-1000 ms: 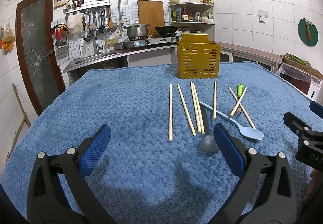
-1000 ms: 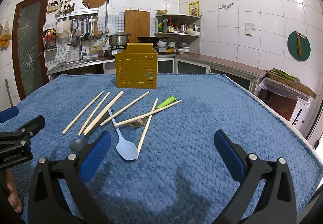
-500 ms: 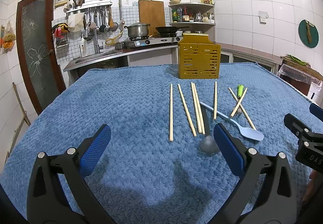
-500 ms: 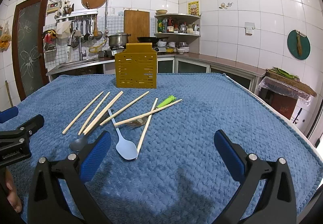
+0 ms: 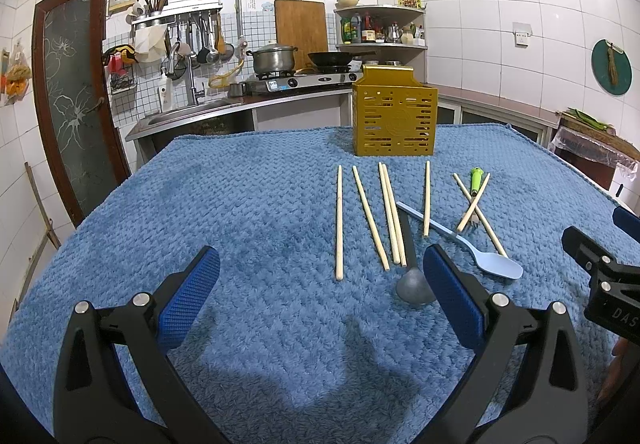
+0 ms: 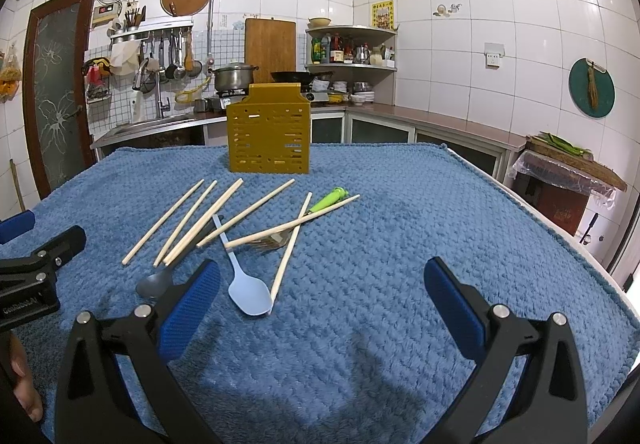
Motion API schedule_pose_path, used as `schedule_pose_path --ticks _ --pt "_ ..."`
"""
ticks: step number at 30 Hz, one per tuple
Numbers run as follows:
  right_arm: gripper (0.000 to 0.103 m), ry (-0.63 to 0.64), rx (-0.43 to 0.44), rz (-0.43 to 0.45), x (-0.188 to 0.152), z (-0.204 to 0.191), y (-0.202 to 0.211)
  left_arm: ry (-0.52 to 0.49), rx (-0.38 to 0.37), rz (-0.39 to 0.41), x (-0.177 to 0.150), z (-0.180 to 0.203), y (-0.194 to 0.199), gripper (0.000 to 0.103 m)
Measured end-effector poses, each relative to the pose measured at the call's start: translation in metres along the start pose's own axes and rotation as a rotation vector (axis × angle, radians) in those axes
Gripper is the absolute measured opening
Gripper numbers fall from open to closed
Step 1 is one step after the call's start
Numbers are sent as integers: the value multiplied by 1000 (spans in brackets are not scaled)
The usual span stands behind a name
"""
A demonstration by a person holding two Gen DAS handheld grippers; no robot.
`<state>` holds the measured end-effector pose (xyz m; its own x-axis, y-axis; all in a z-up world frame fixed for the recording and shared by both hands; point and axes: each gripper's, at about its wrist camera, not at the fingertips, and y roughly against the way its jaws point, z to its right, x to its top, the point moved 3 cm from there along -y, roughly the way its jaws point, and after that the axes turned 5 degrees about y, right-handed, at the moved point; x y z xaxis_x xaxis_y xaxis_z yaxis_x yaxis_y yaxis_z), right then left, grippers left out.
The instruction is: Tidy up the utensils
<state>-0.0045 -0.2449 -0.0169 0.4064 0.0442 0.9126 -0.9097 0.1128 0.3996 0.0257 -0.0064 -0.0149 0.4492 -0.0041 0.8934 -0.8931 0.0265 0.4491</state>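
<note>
A yellow slotted utensil holder (image 5: 394,122) (image 6: 269,138) stands upright at the far side of the blue towel. In front of it lie several wooden chopsticks (image 5: 339,220) (image 6: 162,222), a light blue spoon (image 5: 498,266) (image 6: 250,294), a dark grey spoon (image 5: 414,286) (image 6: 154,284) and a green-handled fork (image 5: 476,180) (image 6: 330,200) crossed by two chopsticks. My left gripper (image 5: 320,292) hovers open near the towel's front, with nothing between its fingers. My right gripper (image 6: 320,294) is open too, just right of the light blue spoon.
A blue textured towel (image 5: 240,204) (image 6: 420,224) covers the whole table. Behind it run a sink (image 5: 188,116), a stove with a pot (image 5: 274,60) and a corner shelf (image 6: 352,44). A crate wrapped in plastic (image 6: 568,172) stands right of the table.
</note>
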Motion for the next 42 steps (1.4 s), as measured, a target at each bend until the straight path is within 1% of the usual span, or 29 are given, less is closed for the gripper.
schedule_pose_path --ticks 24,42 --pt "99 -9 -1 -6 -5 -1 -8 2 -1 -1 0 -1 0 98" --pt "99 7 -1 -4 -7 -7 -4 4 -2 -2 0 -1 0 98"
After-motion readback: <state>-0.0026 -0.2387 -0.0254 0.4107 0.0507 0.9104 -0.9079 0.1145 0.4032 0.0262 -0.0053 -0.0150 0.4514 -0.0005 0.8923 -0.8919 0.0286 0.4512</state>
